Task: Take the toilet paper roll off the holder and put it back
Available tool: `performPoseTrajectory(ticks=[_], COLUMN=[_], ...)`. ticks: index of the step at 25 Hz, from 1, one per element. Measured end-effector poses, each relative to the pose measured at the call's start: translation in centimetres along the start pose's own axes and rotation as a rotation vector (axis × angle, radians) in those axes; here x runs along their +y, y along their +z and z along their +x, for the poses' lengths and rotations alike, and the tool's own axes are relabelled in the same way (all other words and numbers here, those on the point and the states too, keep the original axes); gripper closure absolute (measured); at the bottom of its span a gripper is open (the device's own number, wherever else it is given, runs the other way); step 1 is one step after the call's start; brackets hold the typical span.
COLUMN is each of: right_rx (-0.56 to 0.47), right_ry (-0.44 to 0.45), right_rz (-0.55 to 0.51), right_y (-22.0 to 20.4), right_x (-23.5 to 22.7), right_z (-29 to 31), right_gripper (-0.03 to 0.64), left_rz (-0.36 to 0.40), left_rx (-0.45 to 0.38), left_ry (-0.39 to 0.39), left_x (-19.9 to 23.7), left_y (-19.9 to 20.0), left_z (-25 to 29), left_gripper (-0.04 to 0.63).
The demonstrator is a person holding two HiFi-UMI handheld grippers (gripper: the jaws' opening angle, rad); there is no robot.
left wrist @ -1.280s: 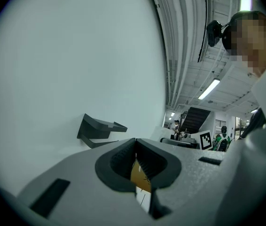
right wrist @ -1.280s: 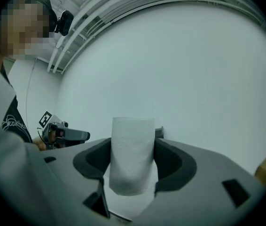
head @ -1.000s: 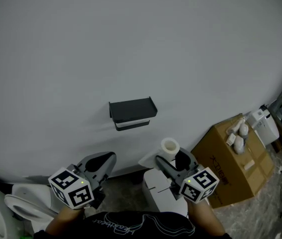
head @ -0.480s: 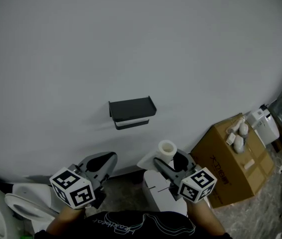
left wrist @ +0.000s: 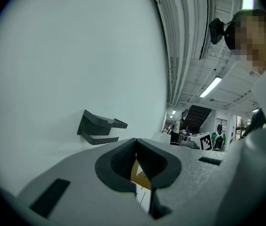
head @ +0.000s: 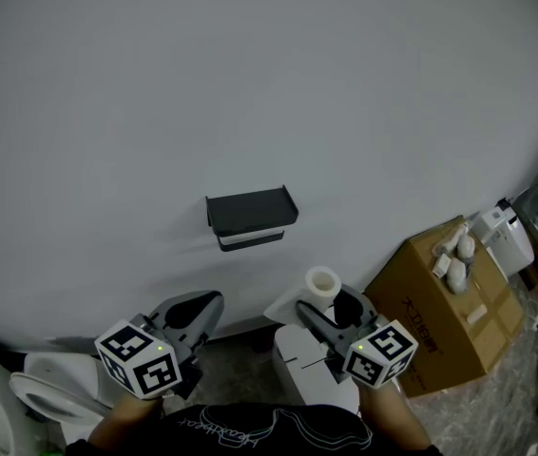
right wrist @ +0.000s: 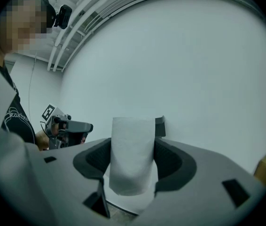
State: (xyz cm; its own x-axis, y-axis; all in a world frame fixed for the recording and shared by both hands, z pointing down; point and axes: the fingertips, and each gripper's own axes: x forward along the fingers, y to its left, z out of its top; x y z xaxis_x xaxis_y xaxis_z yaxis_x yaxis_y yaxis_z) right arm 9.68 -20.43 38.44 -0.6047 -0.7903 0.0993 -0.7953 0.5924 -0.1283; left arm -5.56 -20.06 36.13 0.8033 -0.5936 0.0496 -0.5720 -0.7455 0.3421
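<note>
Slippage threatens: the right hand-held gripper (right wrist: 133,147) pinches the roll (head: 323,278) upright, well apart from the empty holder (head: 250,215) on the wall (head: 269,84), the left hand-held gripper (left wrist: 136,141) pressed together, so a skewed approach could dislodge it.

Mock bathroom corner inside a lab/workshop hall, not a real home bathroom.
Bare white wall (head: 250,84) with just a black holder (head: 250,211) mounted on it, white toilet (head: 50,388) at its foot, rough grey floor (head: 526,388), cardboard box (head: 445,302) of clutter alongside. The left gripper view shows exposed ceiling pipes (left wrist: 184,32), a strip light (left wrist: 210,86), a dark open staircase (left wrist: 196,117) and equipment further back in one big open room.
</note>
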Motion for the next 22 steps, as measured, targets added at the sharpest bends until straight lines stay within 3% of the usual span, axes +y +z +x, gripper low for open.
performPoseTrajectory(ticks=[22], right_rx=[-0.115], right_ry=[0.013], right_rz=[-0.143], right_y=[8.2], right_x=[-2.6], right_z=[3.5], right_gripper=[0.342], left_rz=[0.042], left_rx=[-0.017], left_ry=[-0.007], left_x=[2.3], left_y=[2.2], left_z=[2.0], left_gripper=[0.591])
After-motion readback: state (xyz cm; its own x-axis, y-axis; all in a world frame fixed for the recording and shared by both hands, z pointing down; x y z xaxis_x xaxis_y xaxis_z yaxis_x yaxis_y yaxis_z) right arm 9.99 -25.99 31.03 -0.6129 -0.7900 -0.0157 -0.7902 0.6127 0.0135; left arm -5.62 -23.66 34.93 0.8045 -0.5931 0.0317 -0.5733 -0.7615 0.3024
